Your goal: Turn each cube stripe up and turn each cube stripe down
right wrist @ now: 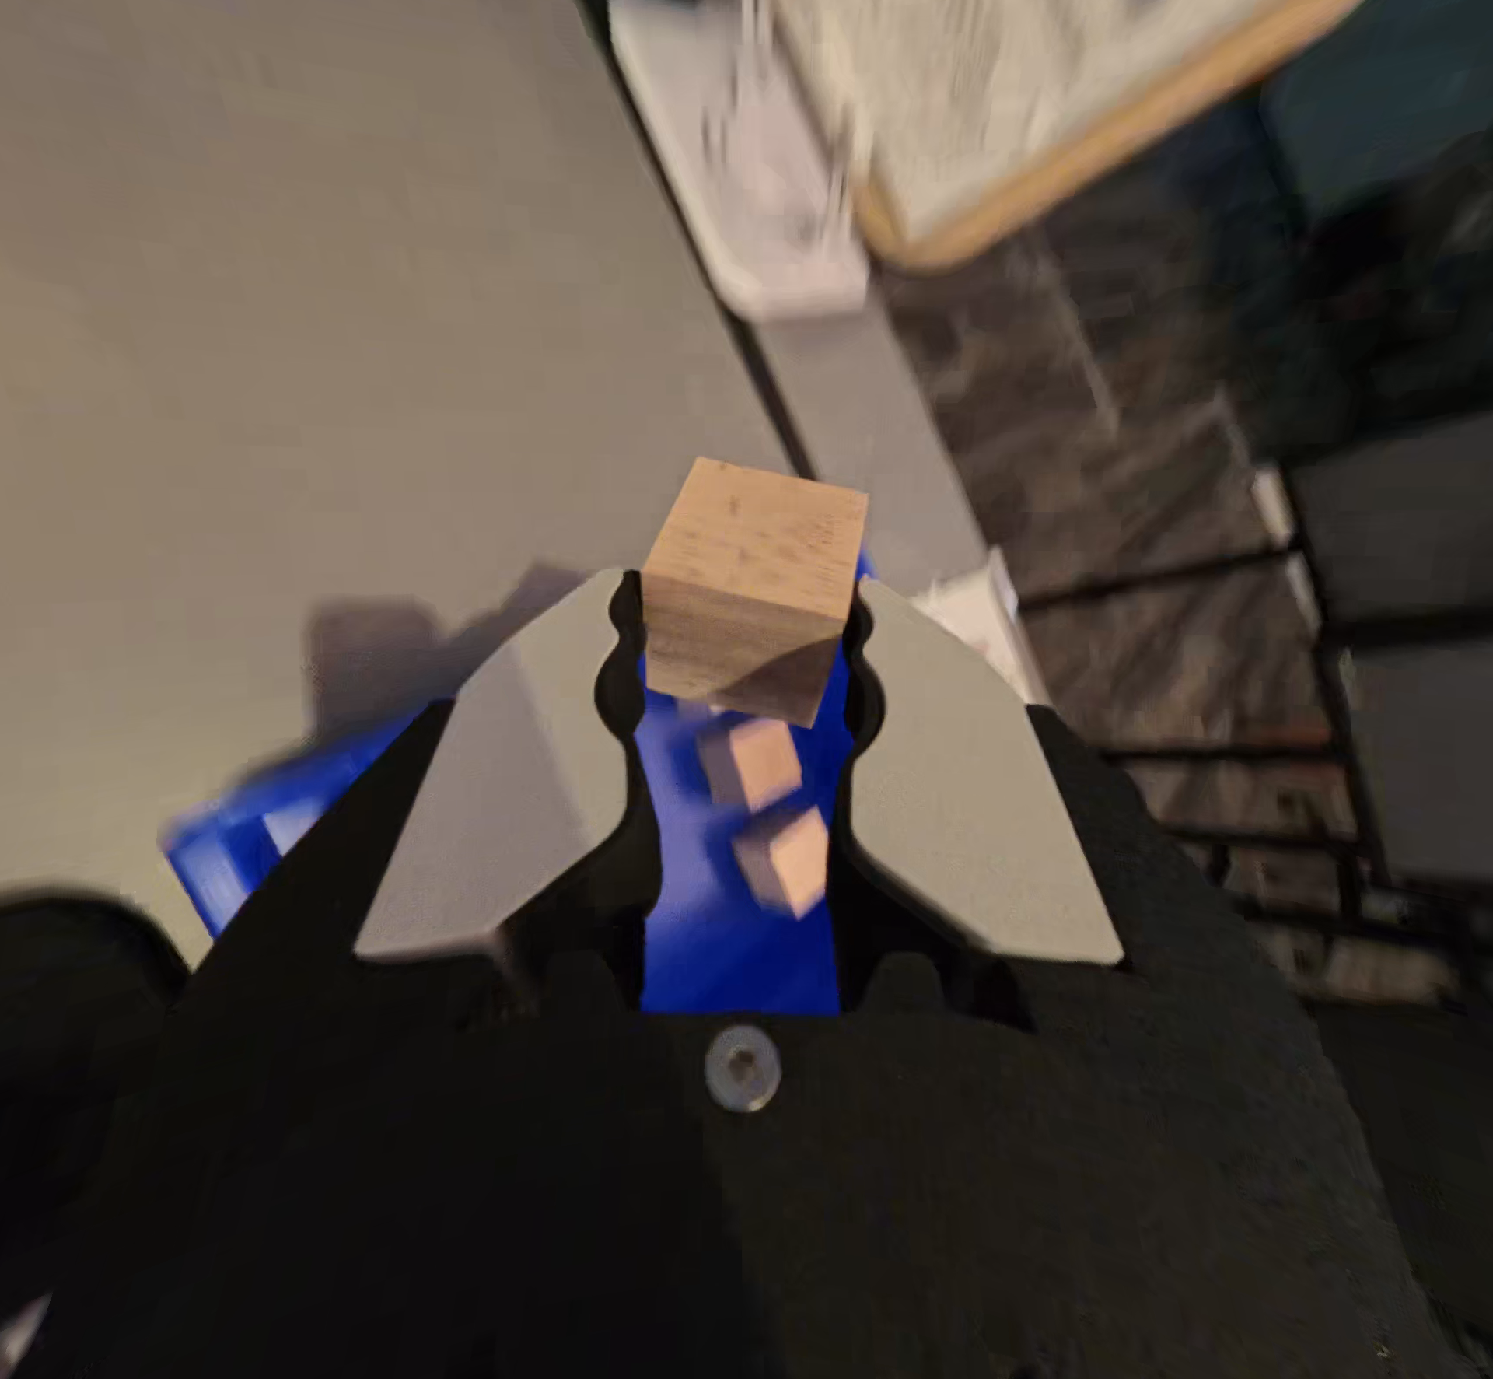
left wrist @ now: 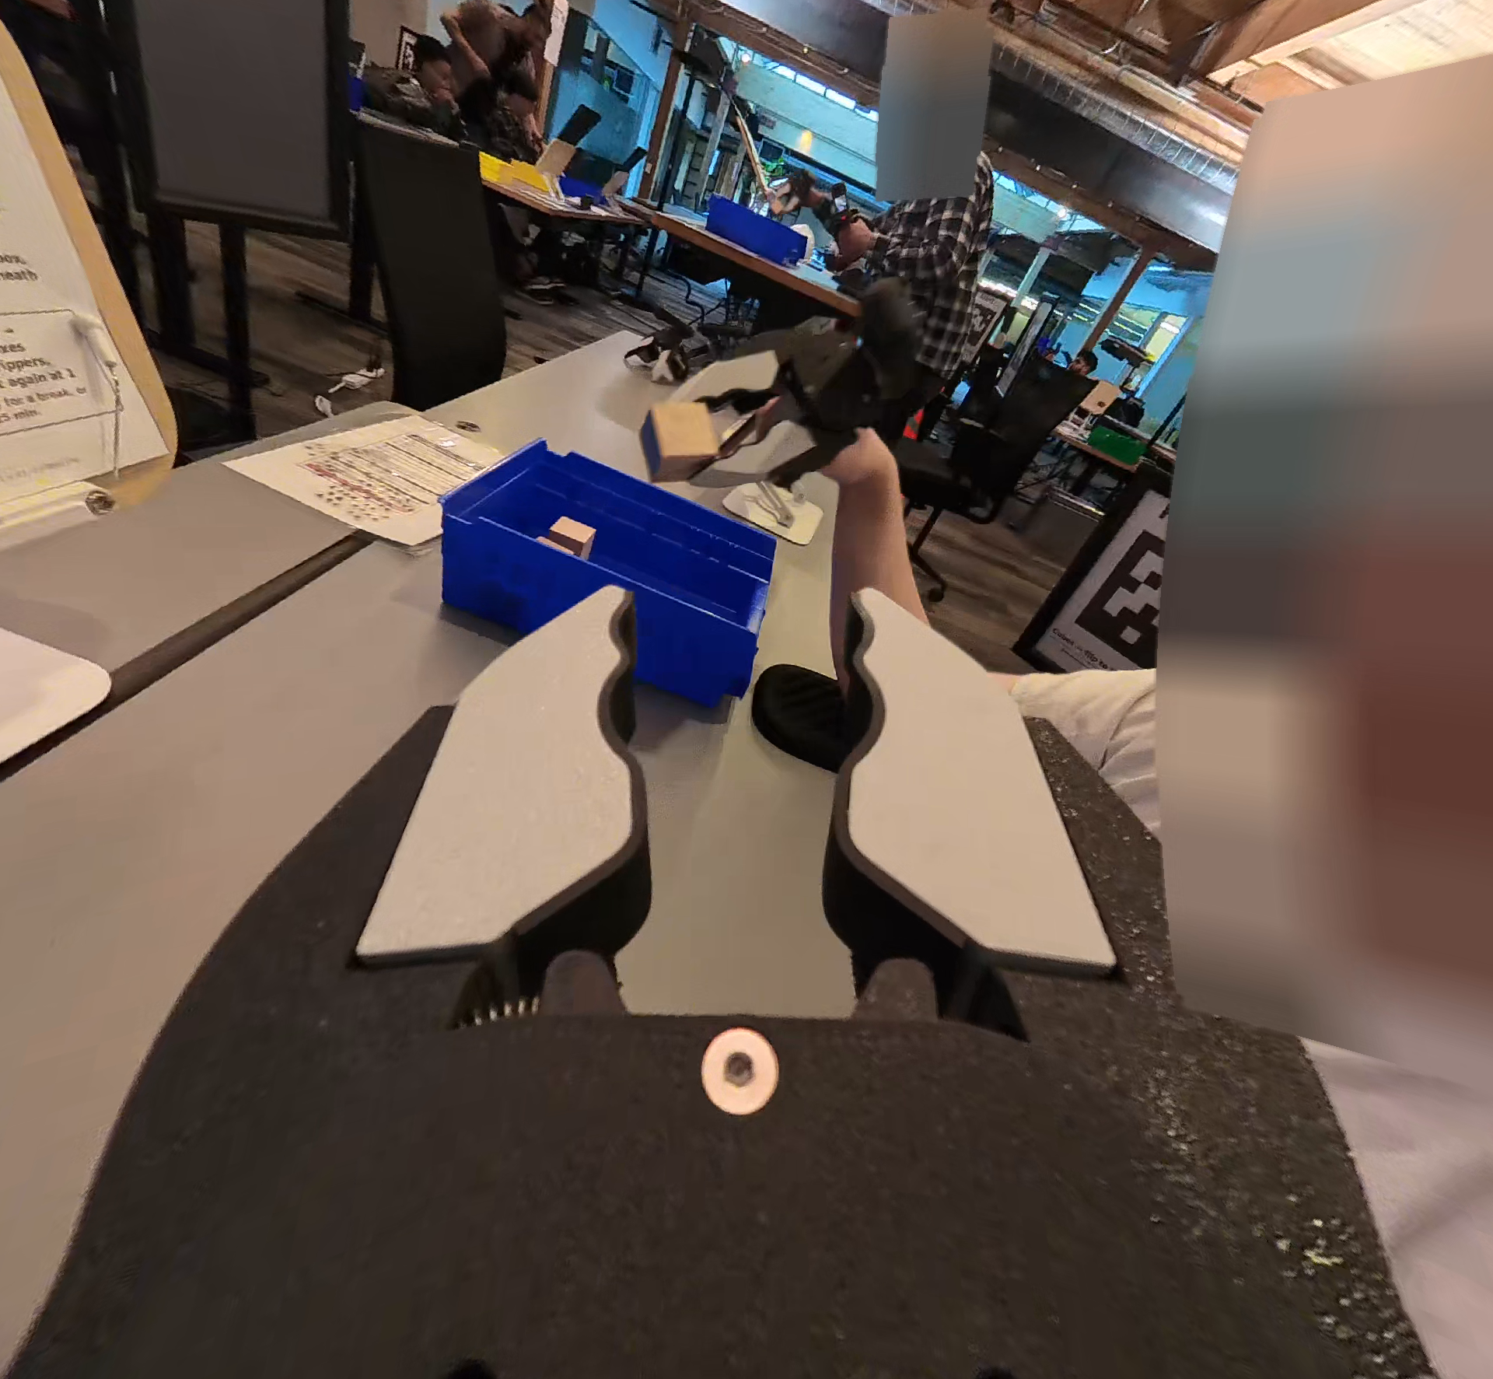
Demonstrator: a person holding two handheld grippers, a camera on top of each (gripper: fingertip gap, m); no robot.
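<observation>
Left wrist view: the left claw (left wrist: 735,613) hangs low over the grey tabletop (left wrist: 242,774) with its two grey fingers (left wrist: 533,774) spread apart and nothing between them. Just beyond the fingertips stands a blue bin (left wrist: 646,613) on the tabletop; one wooden cube (left wrist: 572,536) shows inside it, near the far-left wall. Above and beyond the bin, clear of it, the right claw (left wrist: 727,443) is held in the air by a bare forearm (left wrist: 876,532), and its fingers are clamped on a held cube (left wrist: 681,442). This cube has a blue face turned toward the left side of the view; the remaining visible faces are plain wood. A black rounded object (left wrist: 796,710) lies on the tabletop just right of the bin. A printed sheet (left wrist: 372,471) lies flat on the tabletop beyond the bin to the left, and a wood-edged board (left wrist: 81,338) bearing paper stands at the far left.

Right wrist view: the right claw (right wrist: 747,597) grips the held cube (right wrist: 747,589) at the fingertips, one finger pressing each of two opposite sides. Only plain wooden faces show here. Below the claw, blurred, lies the blue bin (right wrist: 234,839), with two further cubes, an upper one (right wrist: 751,762) and a lower one (right wrist: 788,859), close together inside it. Whether a stripe shows on either cannot be told through the blur. The grey tabletop (right wrist: 283,290) fills the upper left.
</observation>
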